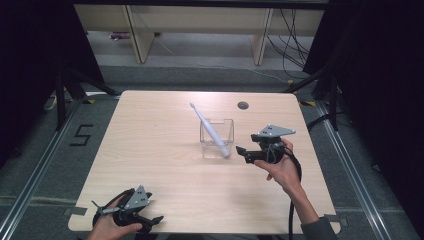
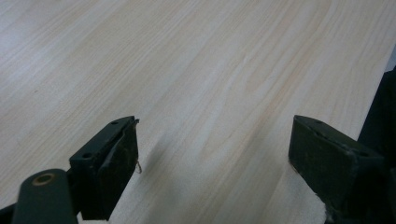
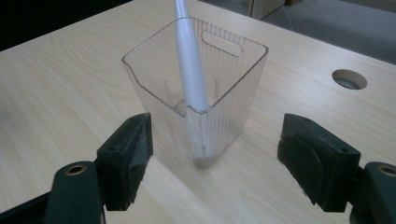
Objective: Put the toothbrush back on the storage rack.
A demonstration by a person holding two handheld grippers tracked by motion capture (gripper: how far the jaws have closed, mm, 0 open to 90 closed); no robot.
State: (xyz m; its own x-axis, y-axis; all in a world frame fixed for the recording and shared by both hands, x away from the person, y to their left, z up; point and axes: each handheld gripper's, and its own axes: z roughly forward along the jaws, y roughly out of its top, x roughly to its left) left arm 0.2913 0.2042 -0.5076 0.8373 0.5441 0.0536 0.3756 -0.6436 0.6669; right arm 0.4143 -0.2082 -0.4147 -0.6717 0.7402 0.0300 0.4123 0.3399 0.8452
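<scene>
Right gripper view cuts off the toothbrush head above the clear holder; right claw gapes empty before it, left claw wide over bare tabletop.

From my seat the worktop lies bare across its whole left half and along the near edge, so I can pass freely there. The one obstacle is the clear plastic holder right of centre, with a white toothbrush leaning out of it toward the far left. A cable hole sits behind it. My right gripper is just beside the holder.
</scene>
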